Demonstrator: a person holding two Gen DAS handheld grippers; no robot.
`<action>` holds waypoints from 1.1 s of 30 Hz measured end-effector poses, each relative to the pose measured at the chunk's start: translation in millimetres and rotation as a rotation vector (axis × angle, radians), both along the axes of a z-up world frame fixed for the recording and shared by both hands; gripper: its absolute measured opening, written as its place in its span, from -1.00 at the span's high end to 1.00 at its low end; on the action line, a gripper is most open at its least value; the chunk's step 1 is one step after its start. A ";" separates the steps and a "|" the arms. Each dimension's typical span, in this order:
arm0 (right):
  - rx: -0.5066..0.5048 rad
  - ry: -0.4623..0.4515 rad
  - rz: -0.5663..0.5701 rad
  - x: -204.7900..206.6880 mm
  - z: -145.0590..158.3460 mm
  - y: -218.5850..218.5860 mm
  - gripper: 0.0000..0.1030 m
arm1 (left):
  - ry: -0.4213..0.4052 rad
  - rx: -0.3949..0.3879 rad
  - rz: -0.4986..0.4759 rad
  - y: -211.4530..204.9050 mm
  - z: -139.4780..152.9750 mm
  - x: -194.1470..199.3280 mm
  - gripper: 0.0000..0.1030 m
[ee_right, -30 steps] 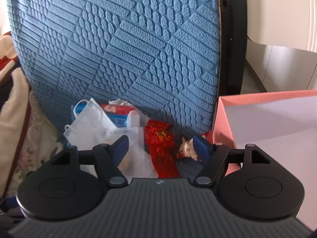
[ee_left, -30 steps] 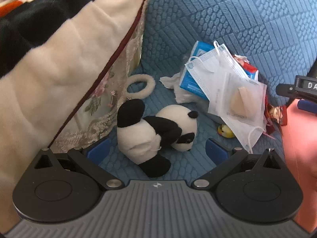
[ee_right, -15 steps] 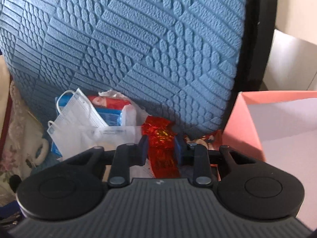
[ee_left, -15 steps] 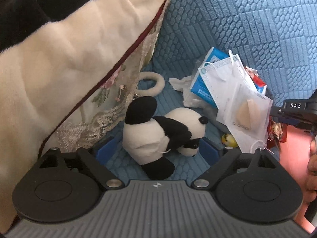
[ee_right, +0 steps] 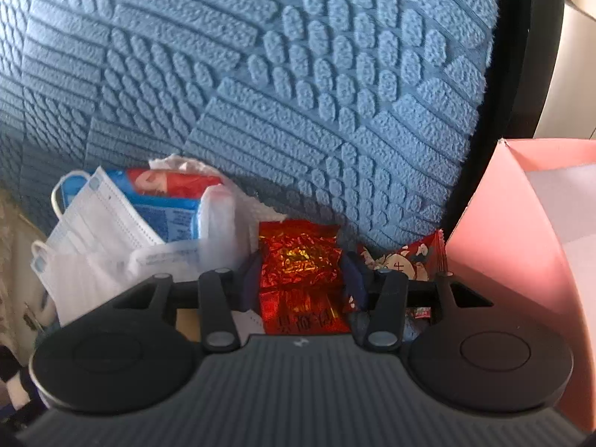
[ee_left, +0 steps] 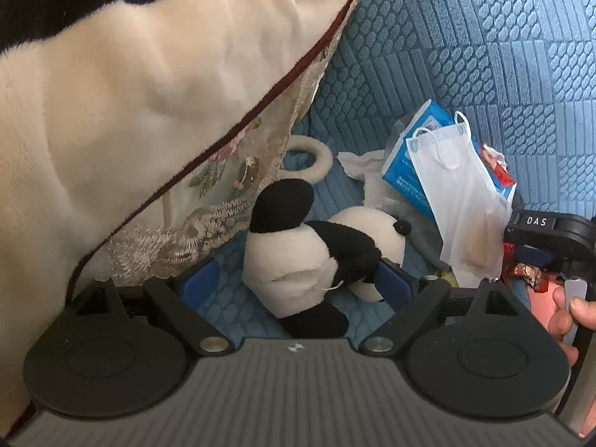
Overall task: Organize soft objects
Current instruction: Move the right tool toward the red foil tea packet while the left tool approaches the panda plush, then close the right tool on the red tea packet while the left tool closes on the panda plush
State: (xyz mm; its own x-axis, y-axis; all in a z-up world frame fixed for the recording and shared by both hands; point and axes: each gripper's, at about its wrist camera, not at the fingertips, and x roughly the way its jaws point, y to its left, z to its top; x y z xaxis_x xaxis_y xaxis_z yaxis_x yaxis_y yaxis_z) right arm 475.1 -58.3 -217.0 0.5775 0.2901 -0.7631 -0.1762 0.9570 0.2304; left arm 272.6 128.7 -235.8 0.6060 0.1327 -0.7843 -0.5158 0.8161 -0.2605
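A black-and-white panda plush point(ee_left: 294, 260) lies on its side on the blue sofa seat. My left gripper point(ee_left: 294, 275) is open, its blue pads point(ee_left: 197, 283) on either side of the panda's body. A red and gold foil packet point(ee_right: 298, 260) stands against the sofa back. My right gripper point(ee_right: 301, 266) straddles it, its jaws opening, and the packet fills the gap between the pads point(ee_right: 249, 279). The left wrist view shows the right gripper point(ee_left: 547, 231) at the far right, with a hand point(ee_left: 566, 309) on its handle.
A big cream pillow point(ee_left: 149, 93) with a floral edge leans over the panda from the left. A face mask point(ee_left: 458, 186), a blue tissue pack point(ee_right: 167, 216), a cartoon snack packet point(ee_right: 402, 260) and a cream ring point(ee_left: 313, 160) lie on the seat. A pink box point(ee_right: 521, 223) stands at the right.
The right gripper came down over the red packet, narrowed onto it, then widened again. The left gripper rolled a little and its pads now flank the panda more closely.
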 end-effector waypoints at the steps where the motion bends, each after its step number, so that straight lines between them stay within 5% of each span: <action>1: 0.008 0.005 0.000 0.6 -1.0 -3.4 0.03 | -0.004 0.007 0.001 -0.4 0.4 0.1 -0.80; 9: 0.055 0.029 -0.010 1.2 -0.2 -21.0 0.18 | -0.009 -0.012 0.003 0.3 -1.0 0.0 -0.80; 11: 0.041 0.009 -0.002 -3.6 6.7 -22.3 0.47 | -0.012 -0.016 0.006 1.3 -0.6 -0.4 -0.80; 16: 0.048 0.035 -0.008 -10.5 14.1 -27.2 0.56 | -0.009 -0.046 0.021 4.8 -2.2 -2.4 -0.79; 18: 0.064 0.039 -0.010 -12.2 19.2 -35.8 0.70 | -0.014 -0.034 0.020 3.1 -1.3 -2.9 -0.69; 25: 0.066 0.046 -0.004 -38.2 33.3 -49.1 0.74 | -0.040 -0.066 0.024 0.7 2.0 -6.9 -0.27; 33: 0.074 0.063 -0.004 -78.5 43.3 -59.6 0.93 | -0.049 -0.104 0.048 -2.1 4.1 -19.3 -0.06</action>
